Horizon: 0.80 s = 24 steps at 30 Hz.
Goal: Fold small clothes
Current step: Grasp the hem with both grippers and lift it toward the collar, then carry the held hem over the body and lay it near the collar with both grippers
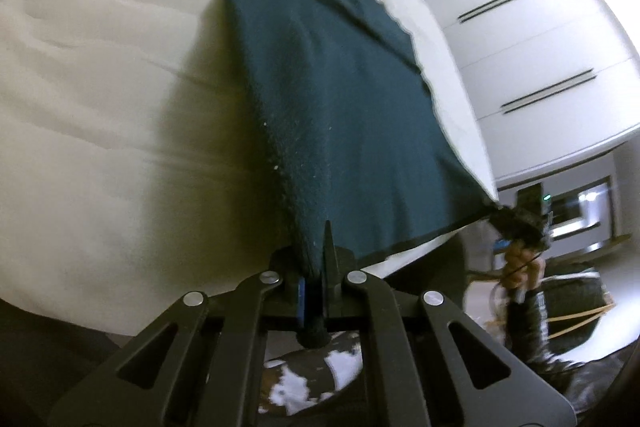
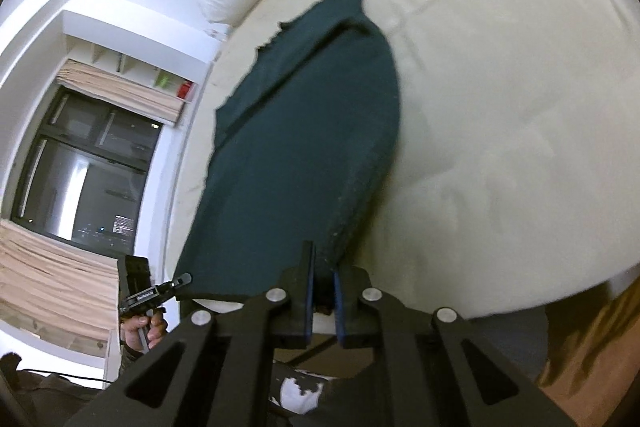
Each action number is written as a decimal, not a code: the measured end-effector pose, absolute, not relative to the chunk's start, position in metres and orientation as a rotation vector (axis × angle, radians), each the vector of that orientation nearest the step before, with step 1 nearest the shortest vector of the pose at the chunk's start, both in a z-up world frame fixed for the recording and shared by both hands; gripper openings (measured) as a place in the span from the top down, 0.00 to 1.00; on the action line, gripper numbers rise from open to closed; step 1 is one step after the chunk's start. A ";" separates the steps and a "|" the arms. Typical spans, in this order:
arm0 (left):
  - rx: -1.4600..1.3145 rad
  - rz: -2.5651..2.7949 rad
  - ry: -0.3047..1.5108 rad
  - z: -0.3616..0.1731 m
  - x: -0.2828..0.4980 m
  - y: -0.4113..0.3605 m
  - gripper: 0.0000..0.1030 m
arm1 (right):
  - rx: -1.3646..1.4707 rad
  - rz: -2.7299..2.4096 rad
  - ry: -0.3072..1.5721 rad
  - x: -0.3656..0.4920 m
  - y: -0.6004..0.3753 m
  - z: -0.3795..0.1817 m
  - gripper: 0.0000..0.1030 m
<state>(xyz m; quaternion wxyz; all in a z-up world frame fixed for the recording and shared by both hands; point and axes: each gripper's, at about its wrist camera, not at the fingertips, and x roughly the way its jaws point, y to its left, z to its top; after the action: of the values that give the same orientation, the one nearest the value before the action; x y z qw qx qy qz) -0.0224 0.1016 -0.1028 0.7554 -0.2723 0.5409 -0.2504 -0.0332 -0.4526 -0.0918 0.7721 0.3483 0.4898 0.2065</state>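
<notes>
While both black two-finger grippers, left gripper and right gripper, pinch the dark teal fleece garment's near corners, its twelve-o'clock end drags on the cream bedsheet; uneven lifting could skew the fold.

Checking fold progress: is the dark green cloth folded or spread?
Spread: the dark green cloth stretches open over the bed, near corners pinched by left gripper and right gripper.

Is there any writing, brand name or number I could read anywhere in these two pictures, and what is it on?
Small white lettering on the left gripper, seen from the right wrist: too small to read.
Dark green garment: no label visible.
Nothing else carries text.
</notes>
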 end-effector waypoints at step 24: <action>-1.139 -0.628 0.973 -0.068 0.102 0.154 0.97 | 0.999 0.399 0.810 0.088 -0.457 -0.063 0.91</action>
<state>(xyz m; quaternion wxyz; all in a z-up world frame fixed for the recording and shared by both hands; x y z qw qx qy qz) 0.1019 0.1537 -0.0679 0.6879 -0.5091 0.4346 -0.2805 0.0879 -0.4573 -0.0632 0.7817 0.4627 0.3751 0.1850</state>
